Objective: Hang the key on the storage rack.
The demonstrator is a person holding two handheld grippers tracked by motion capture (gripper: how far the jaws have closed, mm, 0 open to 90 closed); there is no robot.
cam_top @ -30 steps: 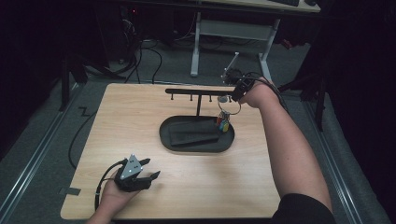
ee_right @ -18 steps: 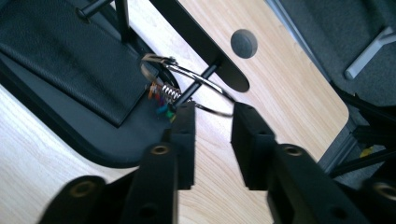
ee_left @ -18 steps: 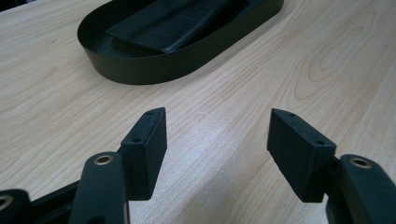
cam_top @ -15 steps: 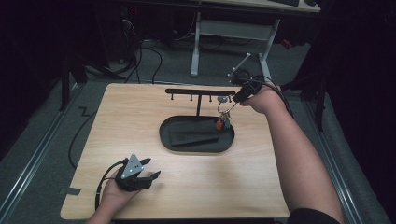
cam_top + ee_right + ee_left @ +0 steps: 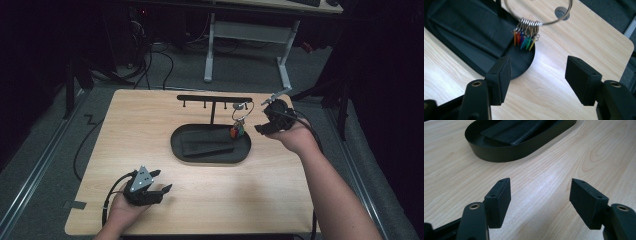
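Table [image 5: 150,150]: light wood, it carries everything here.
Tray [image 5: 180,147]: black oval dish at the table centre, with a dark flat pad inside; a rack rises from its 12 o'clock side.
Rack [image 5: 214,98]: black T-shaped bar with small hooks.
Key ring [image 5: 541,15]: hangs from a hook at the right end of the rack, its coloured tags [image 5: 524,40] dangle over the 3 o'clock edge of the tray (the hook itself is too small to see well).
Right gripper [image 5: 265,125]: at 3 o'clock from the ring, jaws wide apart, holding nothing.
Left gripper [image 5: 159,182]: rests at 7 o'clock on the table, jaws wide, empty.
Progress: I judge the hanging done; only pulling the hand away is left.
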